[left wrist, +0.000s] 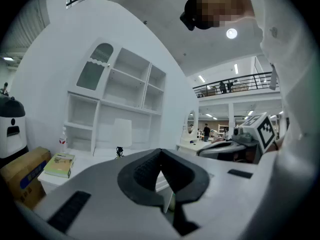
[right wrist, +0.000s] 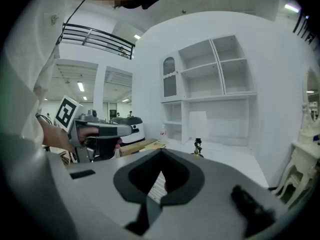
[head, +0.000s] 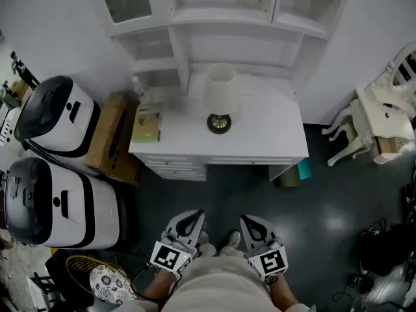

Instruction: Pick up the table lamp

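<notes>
Held left hand-held gripper (head: 190, 220) and right hand-held gripper (head: 255, 223) shut, empty, well short of table lamp (head: 221, 99) — stood upright on desk (head: 276, 138), far ahead, midway between both. Needed jaws opened on approach, clamp on slim stem (right wrist: 198, 145) above base (head: 219, 123) — not shade (head: 221, 83); straight lift.

Upright white-shaded table lamp (head: 220, 101) on desk (head: 273, 130)

The table lamp (head: 220, 96) stands on the white desk (head: 273, 138), well apart from the left tongs (head: 190, 221) and right tongs (head: 253, 225).
</notes>
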The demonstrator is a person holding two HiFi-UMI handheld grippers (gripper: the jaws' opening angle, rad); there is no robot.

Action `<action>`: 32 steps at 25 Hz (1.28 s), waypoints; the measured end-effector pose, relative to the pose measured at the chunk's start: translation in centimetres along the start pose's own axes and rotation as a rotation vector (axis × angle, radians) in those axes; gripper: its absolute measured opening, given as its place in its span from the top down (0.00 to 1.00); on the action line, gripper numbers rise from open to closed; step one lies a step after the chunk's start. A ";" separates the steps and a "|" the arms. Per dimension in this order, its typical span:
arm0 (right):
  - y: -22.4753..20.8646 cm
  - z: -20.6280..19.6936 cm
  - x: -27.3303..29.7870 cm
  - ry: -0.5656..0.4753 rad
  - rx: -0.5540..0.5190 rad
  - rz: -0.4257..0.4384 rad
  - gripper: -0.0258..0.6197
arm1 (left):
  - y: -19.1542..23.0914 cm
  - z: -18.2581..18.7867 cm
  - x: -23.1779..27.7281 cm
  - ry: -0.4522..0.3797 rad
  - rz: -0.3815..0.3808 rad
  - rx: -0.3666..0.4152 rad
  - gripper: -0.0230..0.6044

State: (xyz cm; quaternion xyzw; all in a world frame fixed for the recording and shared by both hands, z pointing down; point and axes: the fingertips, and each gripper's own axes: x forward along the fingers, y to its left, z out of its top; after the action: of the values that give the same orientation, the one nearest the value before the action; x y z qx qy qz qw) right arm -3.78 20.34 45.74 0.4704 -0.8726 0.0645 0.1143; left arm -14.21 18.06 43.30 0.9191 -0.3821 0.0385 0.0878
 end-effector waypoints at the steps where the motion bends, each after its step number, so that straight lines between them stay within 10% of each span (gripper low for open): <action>1: 0.0 0.0 -0.1 0.005 0.001 0.002 0.94 | -0.1 -0.1 0.0 0.001 0.001 -0.002 0.95; 32: -7.5 -2.9 -4.1 -0.022 0.061 -0.029 0.94 | -6.7 -1.8 5.5 0.060 0.029 -0.006 0.95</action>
State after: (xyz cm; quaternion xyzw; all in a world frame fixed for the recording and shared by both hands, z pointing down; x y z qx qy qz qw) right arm 5.09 20.19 47.54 0.4871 -0.8645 0.0843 0.0915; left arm -5.61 19.20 44.91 0.9117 -0.3927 0.0661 0.1011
